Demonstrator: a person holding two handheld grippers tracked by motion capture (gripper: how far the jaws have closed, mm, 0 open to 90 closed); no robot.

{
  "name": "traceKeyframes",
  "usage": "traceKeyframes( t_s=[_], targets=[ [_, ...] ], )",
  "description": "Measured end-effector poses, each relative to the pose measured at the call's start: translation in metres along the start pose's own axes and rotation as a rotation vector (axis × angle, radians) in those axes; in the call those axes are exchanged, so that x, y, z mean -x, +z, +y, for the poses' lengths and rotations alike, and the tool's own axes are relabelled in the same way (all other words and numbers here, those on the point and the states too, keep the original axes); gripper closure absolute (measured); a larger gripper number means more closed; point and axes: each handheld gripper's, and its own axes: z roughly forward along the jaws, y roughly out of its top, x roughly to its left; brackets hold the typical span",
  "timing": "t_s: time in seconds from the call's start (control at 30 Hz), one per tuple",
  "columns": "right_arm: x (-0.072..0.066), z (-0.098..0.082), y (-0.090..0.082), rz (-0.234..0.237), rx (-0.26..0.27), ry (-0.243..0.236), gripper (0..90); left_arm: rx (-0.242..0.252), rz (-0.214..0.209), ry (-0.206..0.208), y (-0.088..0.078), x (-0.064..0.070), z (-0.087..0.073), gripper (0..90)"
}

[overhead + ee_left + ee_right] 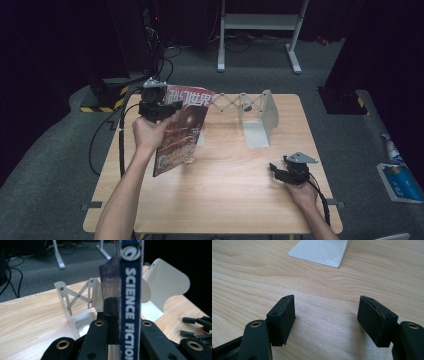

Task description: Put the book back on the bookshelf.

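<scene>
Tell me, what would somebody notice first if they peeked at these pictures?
The red science fiction magazine stands out first: the left tongs pinch it by its spine and hold it upright over the left part of the wooden table. Behind it at the table's far edge sits a white expandable bookend rack. The right tongs rest open near the table's right edge, holding nothing.

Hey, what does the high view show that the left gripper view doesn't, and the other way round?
High view alone: the magazine's red front cover, the left gripper shut on its edge, and the right gripper low over the light wooden table. Left gripper view alone: the blue spine lettered SCIENCE FICTION between the black pads. Both: the white metal expanding bookend.
</scene>
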Motion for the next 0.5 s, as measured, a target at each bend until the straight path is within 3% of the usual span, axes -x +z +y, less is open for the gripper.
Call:
traceKeyframes(
  t_s=[0.1,0.5],
  targets=[
    [0.000,0.000,0.000,0.000,0.000,0.000,30.6,-0.020,0.020,0.012,0.004,-0.001,0.006,83.8],
    [0.000,0.000,0.000,0.001,0.002,0.001,30.6,-0.035,0.053,-0.024,0.018,-0.012,0.018,83.8]
  ],
)
